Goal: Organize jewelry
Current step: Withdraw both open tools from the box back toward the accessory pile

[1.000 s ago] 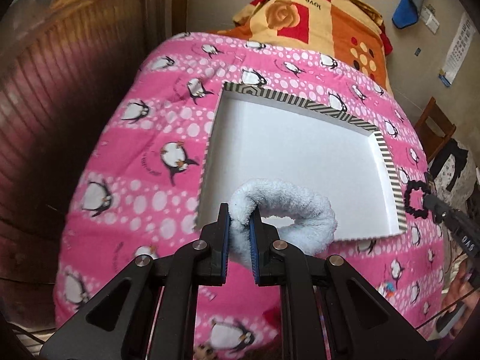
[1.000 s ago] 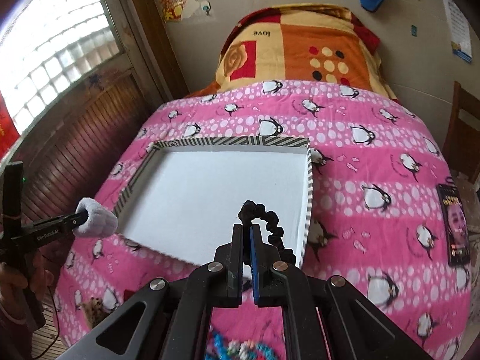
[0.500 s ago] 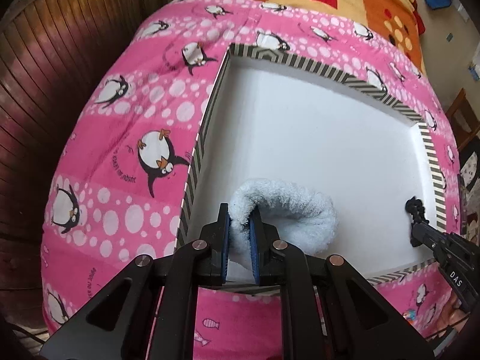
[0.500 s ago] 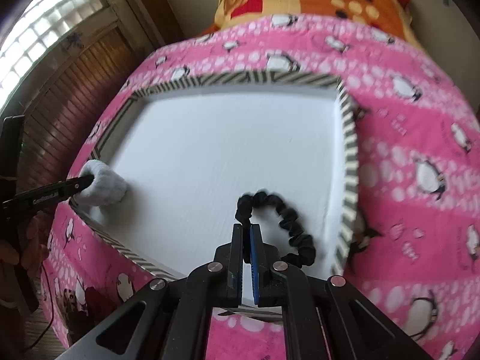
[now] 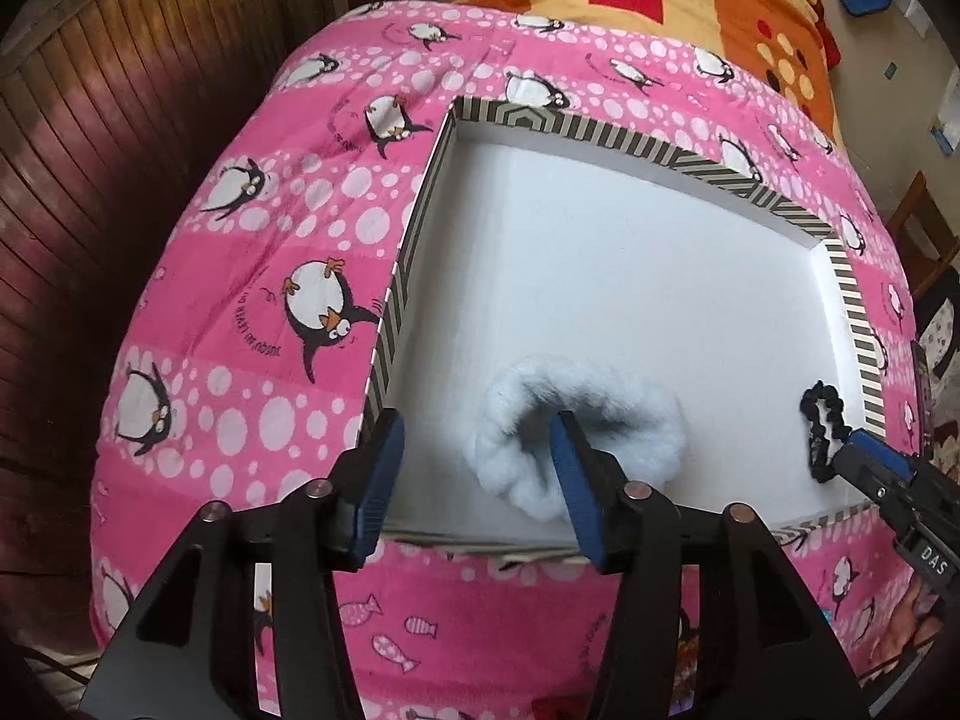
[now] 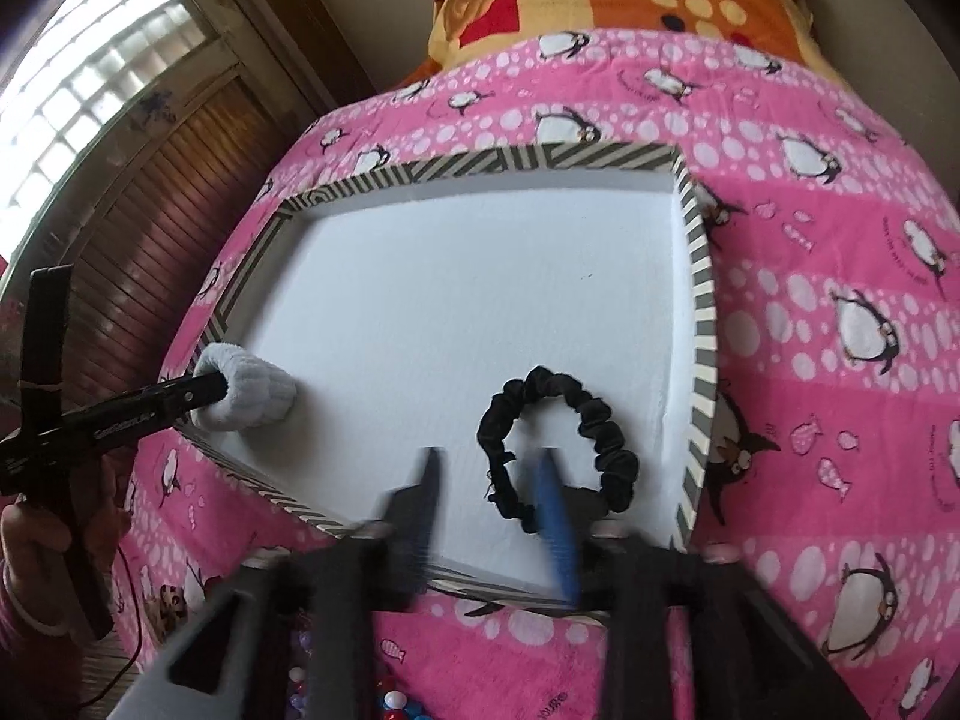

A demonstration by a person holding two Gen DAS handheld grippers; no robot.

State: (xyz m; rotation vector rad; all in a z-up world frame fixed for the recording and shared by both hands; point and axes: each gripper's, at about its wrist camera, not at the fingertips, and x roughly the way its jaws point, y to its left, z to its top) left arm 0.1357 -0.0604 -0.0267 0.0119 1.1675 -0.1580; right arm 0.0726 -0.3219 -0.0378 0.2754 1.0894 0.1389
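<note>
Two scrunchies lie released inside the striped tray point(image 5: 414, 252) on the bed: the fluffy white scrunchie point(image 5: 576, 450) by the spread left hand-held gripper point(image 5: 474, 468), the black scrunchie point(image 6: 558, 444) by the spread right hand-held gripper point(image 6: 489, 510).

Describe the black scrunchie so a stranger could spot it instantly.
On the pink penguin-print blanket lies a shallow white tray with a striped rim. Near its right front corner lies the black ruffled fabric scrunchie. The only other ring inside is fluffy and pale blue.
</note>
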